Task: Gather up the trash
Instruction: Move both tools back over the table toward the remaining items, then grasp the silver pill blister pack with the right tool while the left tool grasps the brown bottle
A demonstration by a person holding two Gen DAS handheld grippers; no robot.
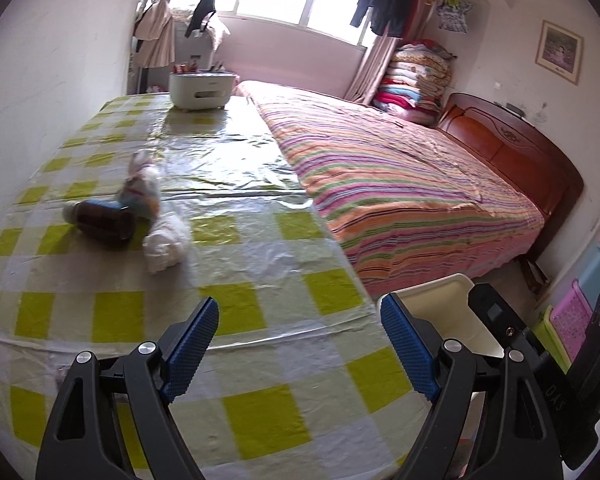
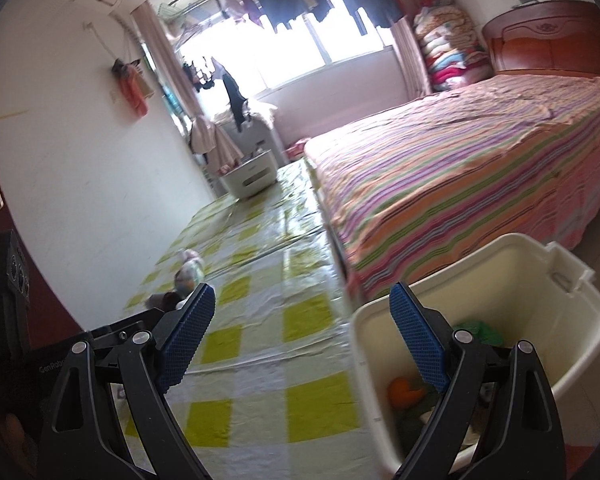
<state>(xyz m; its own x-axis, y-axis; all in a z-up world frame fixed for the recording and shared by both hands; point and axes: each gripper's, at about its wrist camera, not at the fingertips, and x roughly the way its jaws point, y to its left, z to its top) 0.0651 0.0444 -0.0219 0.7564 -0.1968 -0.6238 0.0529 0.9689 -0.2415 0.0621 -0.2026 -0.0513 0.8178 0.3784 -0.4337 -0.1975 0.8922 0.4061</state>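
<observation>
On the checked counter (image 1: 259, 400), three bits of trash lie bunched together near the wall: a dark bottle (image 1: 103, 222) on its side, a crumpled white wad (image 1: 165, 246) just beside it, and a pale blue-and-white wrapper (image 1: 141, 190) behind, touching the bottle. A white box (image 1: 201, 88) stands at the far end, well apart. Beside the counter's near corner sits the bin (image 2: 572, 320), already holding something orange (image 2: 404, 392) and something green (image 2: 478, 328), so I judge part of the collecting is done. The three pieces on the counter are still to go. The left tool (image 1: 300, 346) is spread wide and empty, pointing toward the pile. The right tool (image 2: 302, 338) is likewise wide apart with nothing between its pads, straddling the bin's near rim in its own view.
</observation>
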